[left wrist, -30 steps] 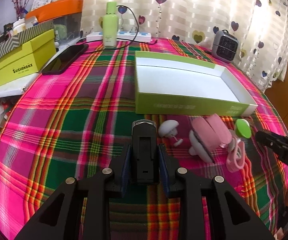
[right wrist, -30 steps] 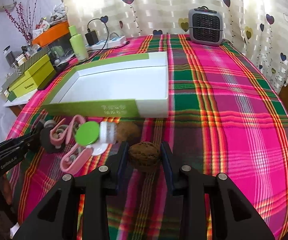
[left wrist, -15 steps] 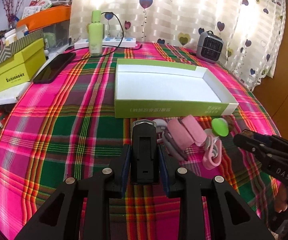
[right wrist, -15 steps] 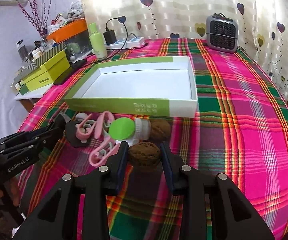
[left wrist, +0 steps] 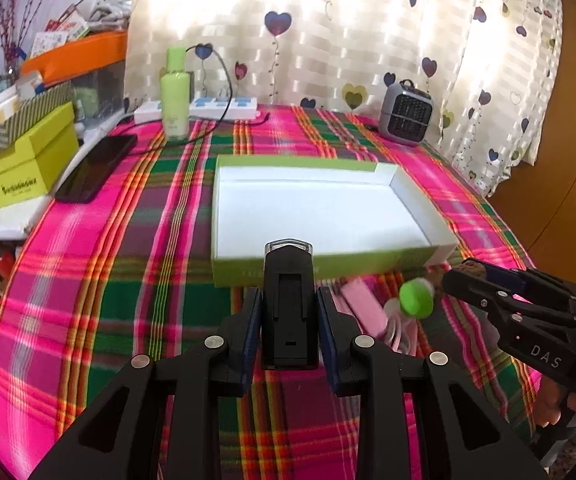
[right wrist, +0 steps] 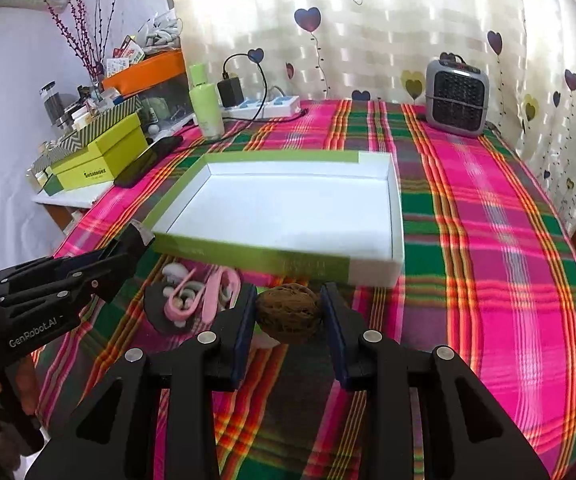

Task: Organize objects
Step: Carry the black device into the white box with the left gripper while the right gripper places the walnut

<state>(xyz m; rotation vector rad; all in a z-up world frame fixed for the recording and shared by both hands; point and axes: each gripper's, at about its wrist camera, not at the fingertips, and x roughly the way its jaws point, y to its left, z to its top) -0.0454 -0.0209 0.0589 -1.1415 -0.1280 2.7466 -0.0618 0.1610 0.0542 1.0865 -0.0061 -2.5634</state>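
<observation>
left gripper (left wrist: 288, 320) clamped on black clip (left wrist: 288, 300), above worktop (left wrist: 87, 280) before near edge of empty white tray (left wrist: 320, 208). right gripper (right wrist: 288, 312) clamped on walnut (right wrist: 288, 314), by tray's near right corner. pink earphones (right wrist: 203, 296), green-capped bottle (left wrist: 416, 300) on worktop along tray's near edge.

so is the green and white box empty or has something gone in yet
Empty: the green and white box shows only its bare white floor in both views. The walnut is outside it, in the right tool.

Black clip (left wrist: 288, 304) and walnut (right wrist: 289, 313) held above plaid cloth
</observation>
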